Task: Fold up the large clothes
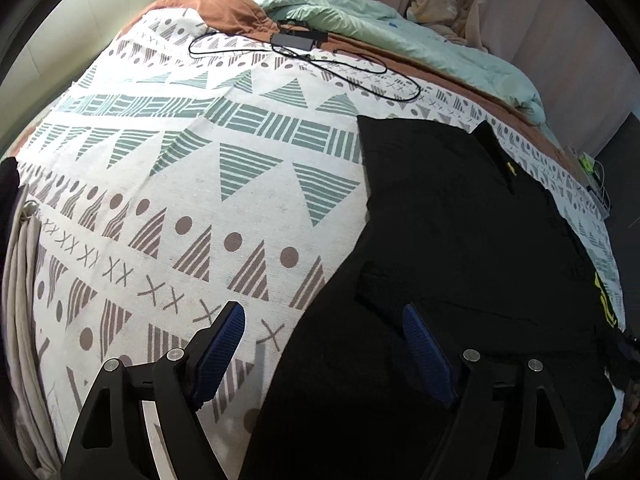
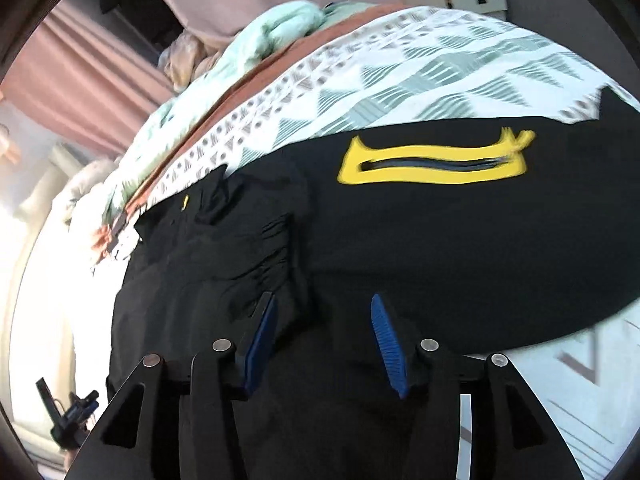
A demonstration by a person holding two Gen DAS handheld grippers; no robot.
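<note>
On the patterned bed cover [image 1: 200, 200], black yellow-trimmed fabric garment [image 2: 400, 240] lay half-folded; both claws, left [image 1: 324, 320] and right [image 2: 324, 312], released, empty. Loose fold could slip.

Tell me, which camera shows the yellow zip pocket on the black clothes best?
The right wrist view: the yellow zip pocket lies whole and near on the black clothes. The left wrist view catches only a thin yellow sliver at the clothes' right edge.

Home bedroom. Bed [image 1: 168, 184] under a white geometric-print cover, mint duvet [image 1: 400, 28] bunched along its far edge, rust-brown blanket [image 1: 228, 12] at the far left corner. Pink curtains [image 2: 80, 92] behind. Charger brick with black cable [image 1: 296, 38] lying on the cover.
</note>
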